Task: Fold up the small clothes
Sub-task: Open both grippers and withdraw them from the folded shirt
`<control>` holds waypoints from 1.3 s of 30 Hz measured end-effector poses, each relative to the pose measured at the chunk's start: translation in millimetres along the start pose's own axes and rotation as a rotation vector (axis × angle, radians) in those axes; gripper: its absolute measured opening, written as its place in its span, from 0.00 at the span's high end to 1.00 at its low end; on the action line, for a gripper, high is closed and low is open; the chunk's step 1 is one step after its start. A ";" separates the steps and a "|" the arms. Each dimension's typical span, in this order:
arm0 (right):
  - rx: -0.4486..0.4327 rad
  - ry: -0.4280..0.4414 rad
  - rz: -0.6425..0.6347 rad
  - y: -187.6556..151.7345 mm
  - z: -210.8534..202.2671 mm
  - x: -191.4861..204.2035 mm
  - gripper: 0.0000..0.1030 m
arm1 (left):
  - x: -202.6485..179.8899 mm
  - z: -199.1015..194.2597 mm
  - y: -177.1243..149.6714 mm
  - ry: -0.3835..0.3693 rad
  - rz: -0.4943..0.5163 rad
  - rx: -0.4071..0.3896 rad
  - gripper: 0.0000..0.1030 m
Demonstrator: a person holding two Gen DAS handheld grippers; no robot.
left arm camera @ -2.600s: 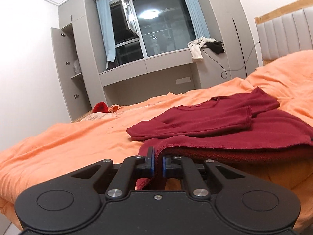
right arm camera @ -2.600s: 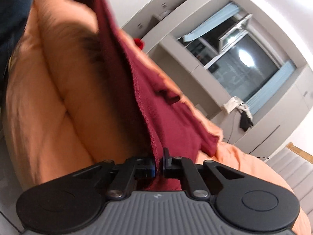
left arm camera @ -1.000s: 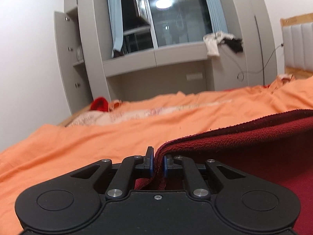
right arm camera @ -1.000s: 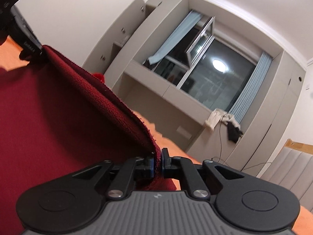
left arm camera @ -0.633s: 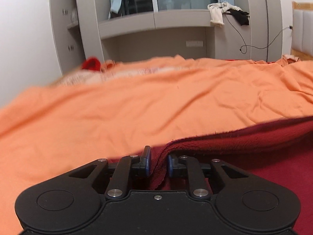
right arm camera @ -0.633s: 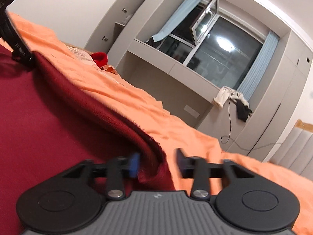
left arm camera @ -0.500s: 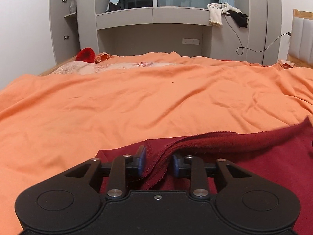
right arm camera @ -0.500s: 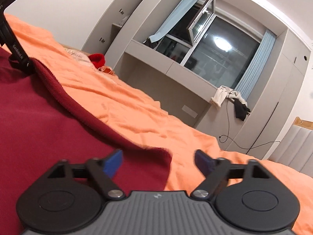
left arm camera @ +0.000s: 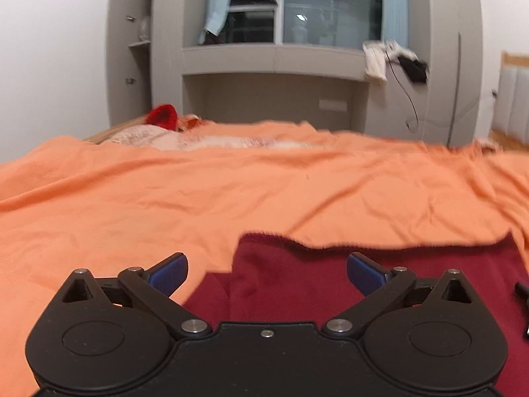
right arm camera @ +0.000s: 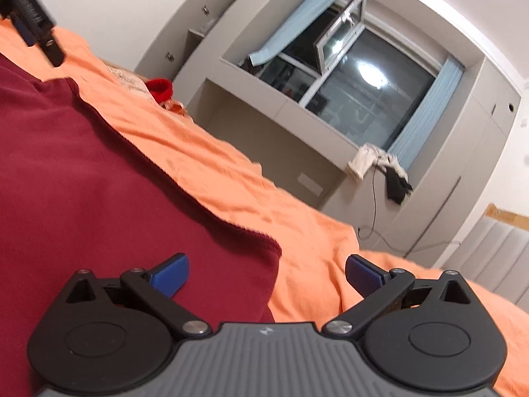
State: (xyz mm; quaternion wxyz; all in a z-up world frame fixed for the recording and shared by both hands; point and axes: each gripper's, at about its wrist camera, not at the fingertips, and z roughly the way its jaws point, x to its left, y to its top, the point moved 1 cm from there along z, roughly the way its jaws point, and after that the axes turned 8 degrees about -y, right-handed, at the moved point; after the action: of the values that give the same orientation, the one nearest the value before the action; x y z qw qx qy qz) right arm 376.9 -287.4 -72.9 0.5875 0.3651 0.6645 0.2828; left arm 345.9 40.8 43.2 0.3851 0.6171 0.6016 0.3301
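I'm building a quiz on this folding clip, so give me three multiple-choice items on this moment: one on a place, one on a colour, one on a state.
1. Where does the dark red knit garment lie?
A. on the orange bedspread
B. on the window ledge
C. in the open cupboard

2. What colour are the gripper pads?
A. green
B. blue
C. white

3. How do both grippers stand?
A. shut on the garment
B. one shut, one open
C. both open, holding nothing

Answers:
1 A: the dark red knit garment rests flat on the orange bedspread.
2 B: the pads are blue.
3 C: the left gripper and right gripper have just been opening; their jaws stand wide and the pads press on nothing.
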 end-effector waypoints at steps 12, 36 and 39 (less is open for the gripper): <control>0.266 0.115 0.263 -29.1 34.6 -32.3 0.00 | 0.5 37.6 -24.1 0.092 0.052 0.164 0.01; 0.141 -0.024 0.645 -16.3 -61.4 -107.6 0.00 | 71.4 -83.3 -24.3 0.157 -0.277 -0.105 0.01; 0.088 0.009 0.695 -7.3 -75.9 -100.9 0.00 | 80.6 -96.7 -39.3 0.135 -0.347 -0.100 0.01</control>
State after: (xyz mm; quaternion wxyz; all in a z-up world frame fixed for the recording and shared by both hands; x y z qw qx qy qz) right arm 305.2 -370.0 -9.5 0.4366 0.5933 0.5147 0.4386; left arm 247.2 127.9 51.4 0.4249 0.4608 0.7063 0.3289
